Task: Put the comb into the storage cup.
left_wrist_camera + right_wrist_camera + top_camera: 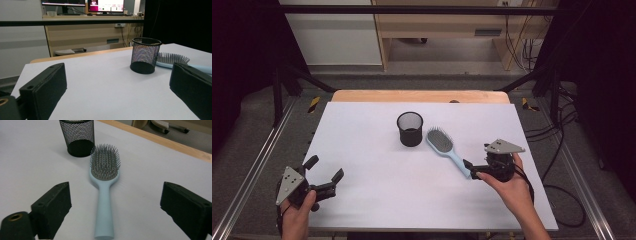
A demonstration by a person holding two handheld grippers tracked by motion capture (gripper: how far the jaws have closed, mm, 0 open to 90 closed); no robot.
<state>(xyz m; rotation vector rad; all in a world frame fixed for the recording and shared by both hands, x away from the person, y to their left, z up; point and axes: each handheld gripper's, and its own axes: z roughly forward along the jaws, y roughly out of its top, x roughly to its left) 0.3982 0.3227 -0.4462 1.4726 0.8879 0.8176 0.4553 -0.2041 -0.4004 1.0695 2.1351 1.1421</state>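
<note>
A light-blue hairbrush [444, 145] [103, 195] lies flat on the white table, bristles up, with its handle pointing at my right gripper. Its head rests just right of an upright black mesh cup [410, 129] [78, 137]. My right gripper [472, 170] [116, 195] is open; its jaws stand wide on either side of the handle's end and neither pad touches it. At the front left my left gripper [325, 168] [117, 85] hovers open with nothing between its jaws. The left gripper view has the cup [145, 55] ahead with the brush [172, 60] behind it.
The white table top [377, 200] ends in a wooden strip [419, 96] at the far side. Metal rails [252, 170] run along both sides, and cables [562, 150] lie on the floor at right. Desks and monitors stand beyond the table.
</note>
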